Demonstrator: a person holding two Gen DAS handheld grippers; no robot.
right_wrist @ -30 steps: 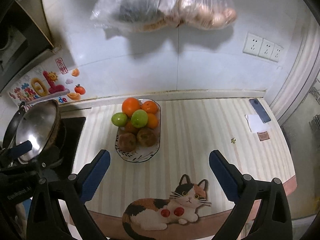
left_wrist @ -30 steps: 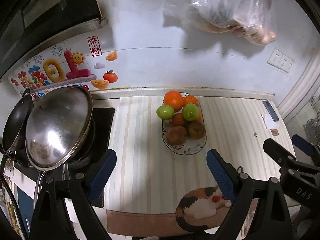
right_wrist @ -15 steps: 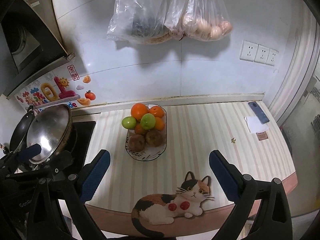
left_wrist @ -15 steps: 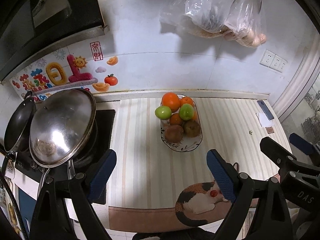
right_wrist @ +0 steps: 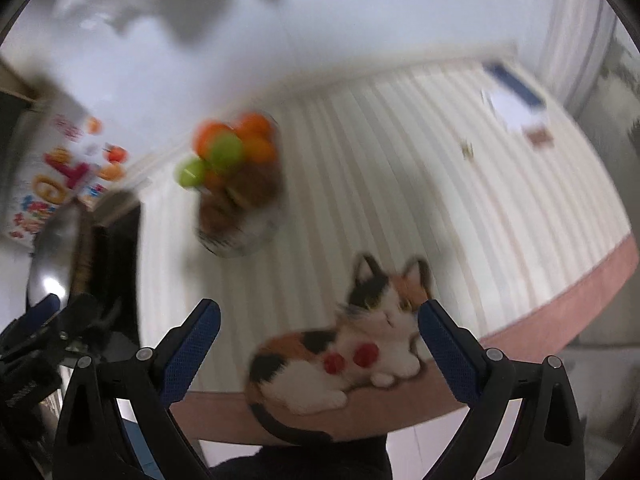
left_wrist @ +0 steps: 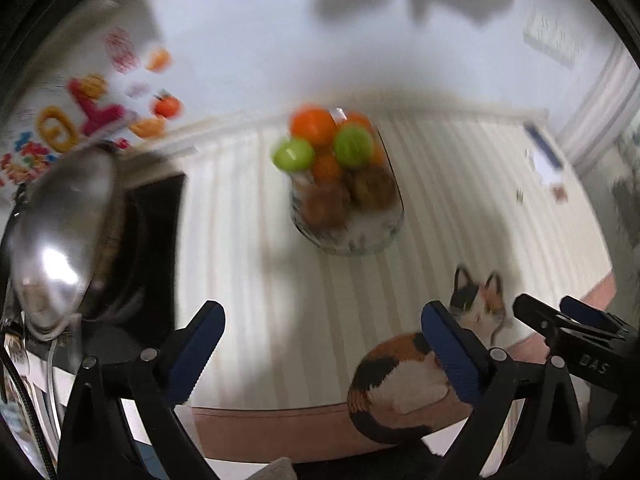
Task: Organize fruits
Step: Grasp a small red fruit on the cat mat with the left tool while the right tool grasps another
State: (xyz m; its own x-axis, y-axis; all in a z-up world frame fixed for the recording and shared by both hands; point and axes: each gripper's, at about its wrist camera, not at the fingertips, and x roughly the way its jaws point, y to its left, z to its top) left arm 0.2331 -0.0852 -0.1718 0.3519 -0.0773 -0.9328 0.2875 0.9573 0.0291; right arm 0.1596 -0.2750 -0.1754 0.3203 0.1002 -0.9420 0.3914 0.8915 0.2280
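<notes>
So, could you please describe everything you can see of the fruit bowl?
The fruit bowl is an oval dish, pale with dark markings on its wall, blurred in both views. It stands on the striped counter, near the back wall and right of the stove. It is heaped with fruit: oranges at the back, two green fruits in front of them, two brown ones nearest. Neither gripper touches it.

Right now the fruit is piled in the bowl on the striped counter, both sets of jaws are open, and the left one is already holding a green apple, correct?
Not quite. The left gripper holds nothing: the left wrist view shows its jaws open and empty. Both green fruits are in the bowl on the striped counter. The right gripper is open too.
</notes>
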